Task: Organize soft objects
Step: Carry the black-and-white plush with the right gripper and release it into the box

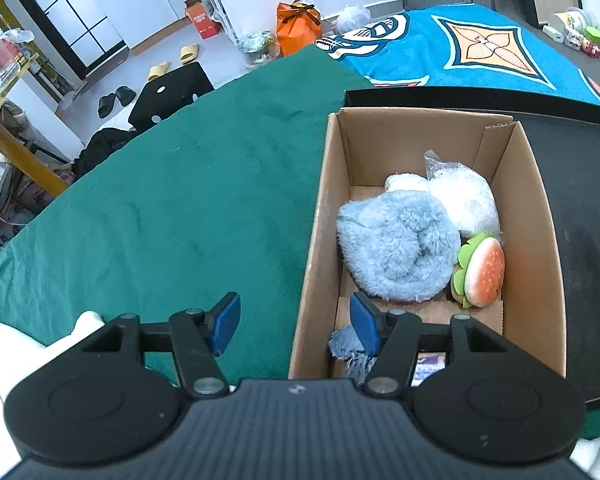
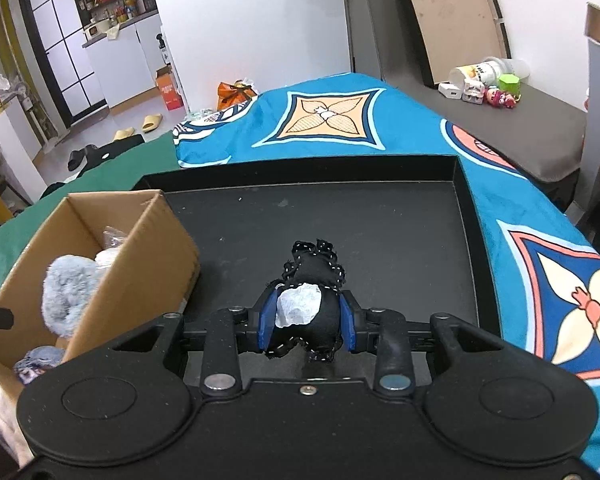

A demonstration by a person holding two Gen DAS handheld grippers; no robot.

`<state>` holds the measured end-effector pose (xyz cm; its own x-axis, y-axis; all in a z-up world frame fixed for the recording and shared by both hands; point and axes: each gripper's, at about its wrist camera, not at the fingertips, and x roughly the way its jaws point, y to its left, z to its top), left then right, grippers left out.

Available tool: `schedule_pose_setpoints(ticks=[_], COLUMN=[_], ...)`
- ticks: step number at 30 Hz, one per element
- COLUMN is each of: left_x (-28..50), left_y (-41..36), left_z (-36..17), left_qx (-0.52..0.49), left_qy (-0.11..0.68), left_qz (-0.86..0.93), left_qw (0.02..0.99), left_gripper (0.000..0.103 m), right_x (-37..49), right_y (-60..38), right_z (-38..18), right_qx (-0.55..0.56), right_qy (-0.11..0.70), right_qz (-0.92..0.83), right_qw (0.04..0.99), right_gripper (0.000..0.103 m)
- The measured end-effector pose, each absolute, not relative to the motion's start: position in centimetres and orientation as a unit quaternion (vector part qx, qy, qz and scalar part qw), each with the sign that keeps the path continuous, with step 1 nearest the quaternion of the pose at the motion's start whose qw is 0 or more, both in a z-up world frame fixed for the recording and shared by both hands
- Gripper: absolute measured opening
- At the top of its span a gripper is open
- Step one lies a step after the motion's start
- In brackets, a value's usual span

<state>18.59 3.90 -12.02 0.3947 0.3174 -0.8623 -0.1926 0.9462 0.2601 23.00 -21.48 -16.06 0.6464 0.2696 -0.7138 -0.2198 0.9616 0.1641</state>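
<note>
A: What is the right claw doing?

B: It pinches a black plush toy, blue pads pressed into both its sides. The toy's long axis runs straight ahead of the claw, along the fingers, with white-stitched limbs sticking out past the tips and back toward the camera. A white fabric label lies on top of it; I cannot read any writing on it.

A: And below it?

B: A black tray, flat and matte with a low rim, on a bed covered by a blue patterned blanket.

A: The left claw?

B: Spread, with nothing between the blue pads. It straddles the near left wall of the cardboard box, the right pad inside.

A: What is in the box?

B: Ahead of the right pad, a fluffy pale-blue plush, rounded and curled. Beyond it a white soft thing in clear plastic. To the right, a burger-shaped plush stands on edge. A scrap of frayed denim lies just beside the right pad.

A: Left of the box?

B: Green velvety cloth.
</note>
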Motion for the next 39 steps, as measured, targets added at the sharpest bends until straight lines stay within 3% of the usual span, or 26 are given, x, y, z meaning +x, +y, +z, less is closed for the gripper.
schedule_pose_setpoints(ticks=[33,39], left_x=[15.5,15.4], left_y=[6.9,7.3], left_z=[-12.9,-13.2], left_qx=[0.003,-0.012], left_qy=[0.509,0.507], left_qz=[0.113,0.101], left_qw=[0.853,0.856], left_gripper=[0.059,0.054], right_x=[20.1,20.0], right_y=[-16.9,-15.1], right_z=[-8.9,-7.7], right_qx=[0.026,0.021], right_qy=[0.349,0.338], right_qz=[0.15,0.166], right_qw=[0.925,0.926], right_gripper=[0.033,0.033])
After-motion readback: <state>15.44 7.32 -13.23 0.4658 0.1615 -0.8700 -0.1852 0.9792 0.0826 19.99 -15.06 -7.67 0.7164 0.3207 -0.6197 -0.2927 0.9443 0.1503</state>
